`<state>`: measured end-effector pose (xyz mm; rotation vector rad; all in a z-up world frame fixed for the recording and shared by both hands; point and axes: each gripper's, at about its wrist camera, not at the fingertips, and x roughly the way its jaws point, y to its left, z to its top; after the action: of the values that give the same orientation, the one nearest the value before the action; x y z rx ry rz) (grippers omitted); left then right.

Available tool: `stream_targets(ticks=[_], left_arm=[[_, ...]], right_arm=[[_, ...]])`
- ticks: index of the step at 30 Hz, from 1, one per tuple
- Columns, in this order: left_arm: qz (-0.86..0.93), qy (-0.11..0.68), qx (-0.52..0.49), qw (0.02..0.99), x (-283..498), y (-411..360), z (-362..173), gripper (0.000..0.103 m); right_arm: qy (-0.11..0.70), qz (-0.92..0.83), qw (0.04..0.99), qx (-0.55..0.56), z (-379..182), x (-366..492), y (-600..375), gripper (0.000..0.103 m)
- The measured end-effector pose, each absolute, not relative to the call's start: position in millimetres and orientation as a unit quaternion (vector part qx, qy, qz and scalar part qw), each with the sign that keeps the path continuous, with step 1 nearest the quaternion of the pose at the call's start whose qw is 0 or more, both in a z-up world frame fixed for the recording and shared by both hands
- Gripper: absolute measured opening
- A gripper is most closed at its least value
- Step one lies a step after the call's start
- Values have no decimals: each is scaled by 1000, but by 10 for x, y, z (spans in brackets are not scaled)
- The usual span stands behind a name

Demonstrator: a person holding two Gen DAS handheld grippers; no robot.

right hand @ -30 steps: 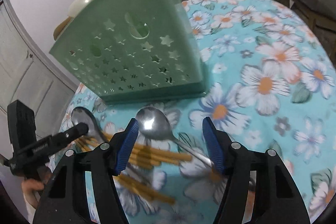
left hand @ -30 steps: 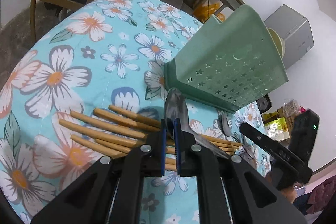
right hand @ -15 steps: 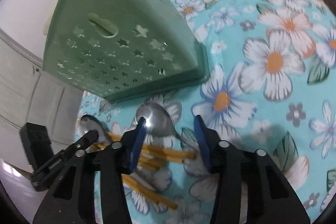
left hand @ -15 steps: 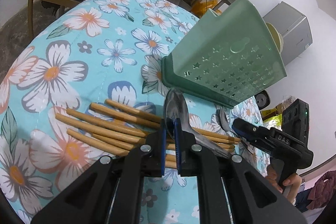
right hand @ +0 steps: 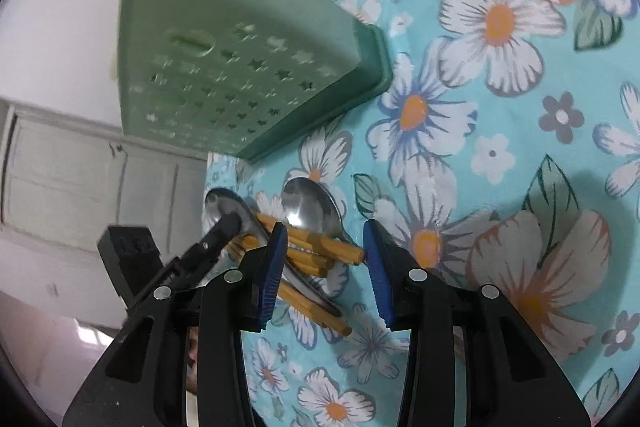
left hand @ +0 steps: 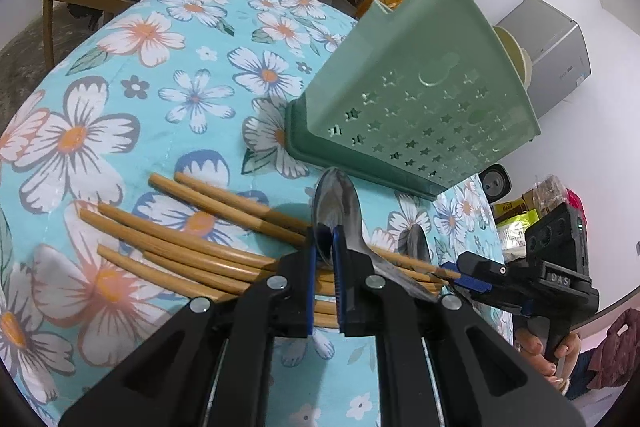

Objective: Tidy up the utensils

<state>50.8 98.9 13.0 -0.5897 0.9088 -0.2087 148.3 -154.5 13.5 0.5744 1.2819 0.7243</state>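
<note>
A spoon [left hand: 338, 205] is being held tight by the left gripper [left hand: 324, 247]; its jaws are nearly shut, and the shiny bowl of the spoon is sticking out just past the jaw tips. Bamboo chopsticks [left hand: 180, 235] are lying in a loose pile on the desk [left hand: 132, 99], below and to the left of these jaws. The desk is covered by a blue cloth with big flowers. A green utensil holder [left hand: 416, 107] (its wall is full of little star holes) is standing on the desk, just beyond the spoon's bowl.

The right gripper [right hand: 326, 259] is being held low over the same pile. Its jaws are about half open, having just been closing, and nothing is being pinched by them. The ends of the chopsticks [right hand: 320, 247] are lying between the blue pads [right hand: 378, 275], and a second spoon [right hand: 312, 205] is lying on the desk just past the jaw tips. The held spoon [right hand: 224, 207] is seen to the left of these jaws, and the green holder [right hand: 240, 67] is standing further out, up and to the left.
</note>
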Motion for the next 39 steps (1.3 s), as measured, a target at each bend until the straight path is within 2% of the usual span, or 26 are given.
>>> stream_targets(ticks=[6,11,12,13,14,21,22,23,24,25,26,27,30,34,39], left_arm=[[-104,435,-274,852,496,973,123,8],[-104,436,-275,851,523,980,97,9],[-103,436,-274,851,523,985,95,10],[-104,436,-273,851,521,989,91,10],[-105,436,-272,852,529,984,91,10],[-113,436,-275,849,577,981,78,10],[-113,437,-276,848,576,984,76,10],[-113,438,-277,848,577,983,75,10],[-114,438,-277,848,572,982,79,10],[-113,438,-276,848,566,977,81,10],[-113,438,-274,849,558,971,83,10],[-113,438,-272,850,552,967,86,10],[-114,437,-273,849,533,974,81,10],[-113,437,-272,850,523,968,79,10],[-117,437,-271,849,523,957,78,10]], right_arm=[[532,317,767,170,399,1629,-1411,45],[557,341,752,96,187,1871,-1051,46],[543,362,752,92,205,1886,-995,54],[531,393,745,92,206,1892,-970,69],[529,413,735,95,180,1910,-959,71],[524,444,715,134,124,1950,-1165,70],[525,445,712,138,129,1953,-1209,68],[530,454,700,152,134,1953,-1254,62],[542,469,675,174,99,1981,-1324,45],[558,473,653,195,25,1993,-1319,34],[567,464,652,194,-13,1996,-1355,31],[566,458,661,182,-13,1986,-1348,23],[572,451,656,197,-19,1997,-1363,22],[577,433,658,213,-55,2035,-1444,10],[574,419,658,247,-43,2075,-1579,9]])
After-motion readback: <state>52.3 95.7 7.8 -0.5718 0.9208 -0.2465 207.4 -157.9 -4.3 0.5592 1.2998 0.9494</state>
